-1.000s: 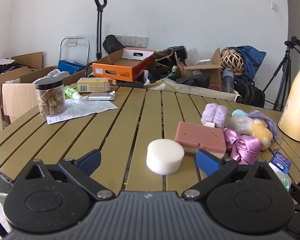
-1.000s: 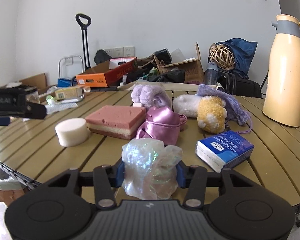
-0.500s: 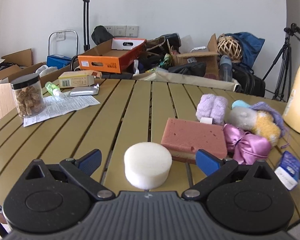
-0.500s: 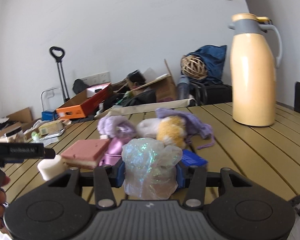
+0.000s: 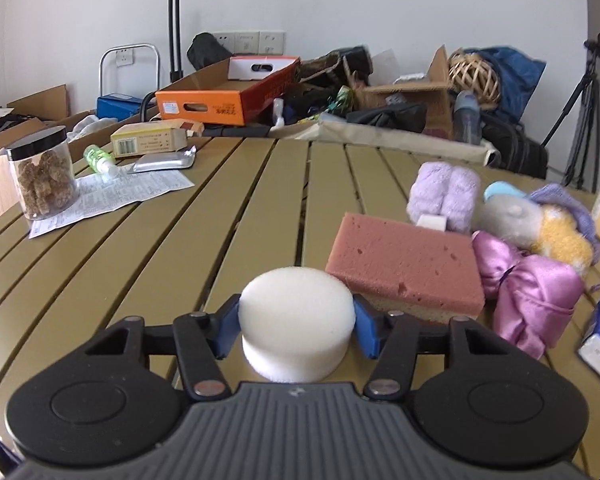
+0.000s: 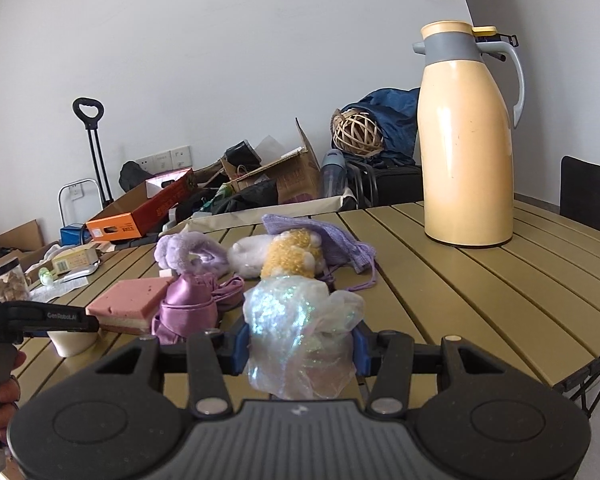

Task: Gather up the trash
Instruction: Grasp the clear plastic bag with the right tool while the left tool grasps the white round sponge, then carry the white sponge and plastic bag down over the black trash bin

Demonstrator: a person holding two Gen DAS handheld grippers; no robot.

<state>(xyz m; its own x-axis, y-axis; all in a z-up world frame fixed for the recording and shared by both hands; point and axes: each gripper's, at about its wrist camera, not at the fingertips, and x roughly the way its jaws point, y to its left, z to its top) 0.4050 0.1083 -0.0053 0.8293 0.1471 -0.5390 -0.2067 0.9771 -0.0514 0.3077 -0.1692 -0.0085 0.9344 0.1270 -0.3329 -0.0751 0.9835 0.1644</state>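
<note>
Here, L gripper (image 5: 296,322) jaws just closed on foam puck (image 5: 296,320), base hidden.

Bright, even daylight, soft shadows, strong fisheye bending and dark corners, slight blur at the edges

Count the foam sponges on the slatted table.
2. A round white foam sponge sits between the left gripper pads; a rectangular pink sponge lies just behind it. Others may be hidden.

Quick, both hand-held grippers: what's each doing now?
Left hand-held gripper: jaws just closed onto the white foam puck.
Right hand-held gripper: shut on the crumpled iridescent wrapper.
</note>
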